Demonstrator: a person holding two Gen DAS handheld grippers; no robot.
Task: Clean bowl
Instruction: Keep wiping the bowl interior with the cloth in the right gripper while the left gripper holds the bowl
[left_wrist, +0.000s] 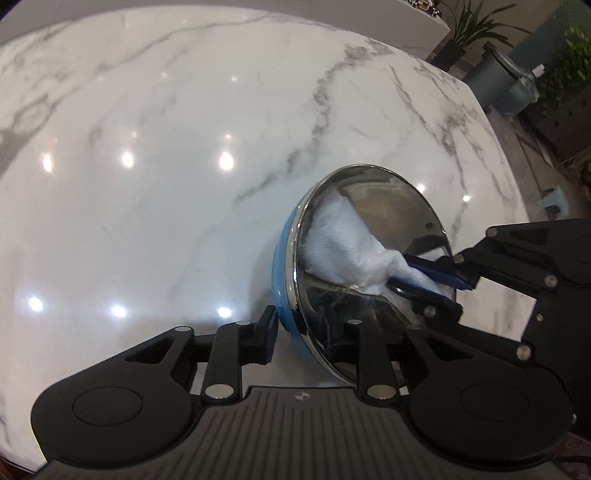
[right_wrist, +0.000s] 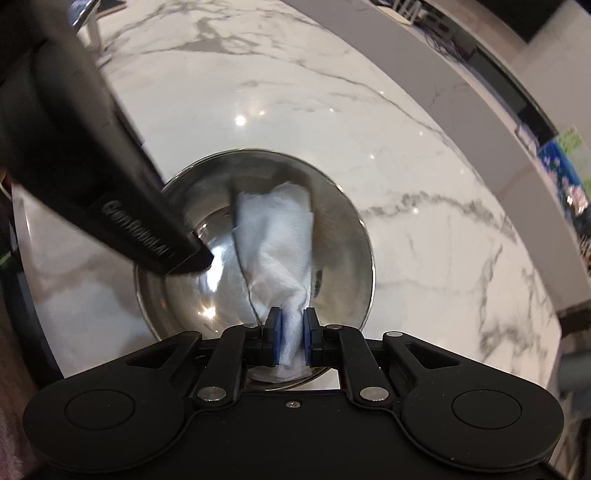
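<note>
A steel bowl (left_wrist: 391, 206) with a blue outer wall sits on the white marble counter (left_wrist: 147, 184). A white cloth (left_wrist: 340, 240) lies crumpled inside it. My right gripper (left_wrist: 400, 271) reaches in from the right, shut on the cloth's near end. In the right wrist view its blue pads (right_wrist: 277, 325) pinch the cloth (right_wrist: 277, 236) over the bowl (right_wrist: 336, 236). My left gripper (left_wrist: 297, 317) straddles the bowl's near rim, one finger outside the blue wall and one inside. A sliver of counter shows between the outer pad and the wall. The left gripper's inner finger (right_wrist: 192, 254) rests against the steel wall.
The marble counter (right_wrist: 424, 192) spreads wide around the bowl. Its right edge drops to a floor with a grey bin (left_wrist: 502, 85) and potted plants (left_wrist: 476, 26). A raised grey ledge (right_wrist: 461, 92) runs along the counter's far side in the right wrist view.
</note>
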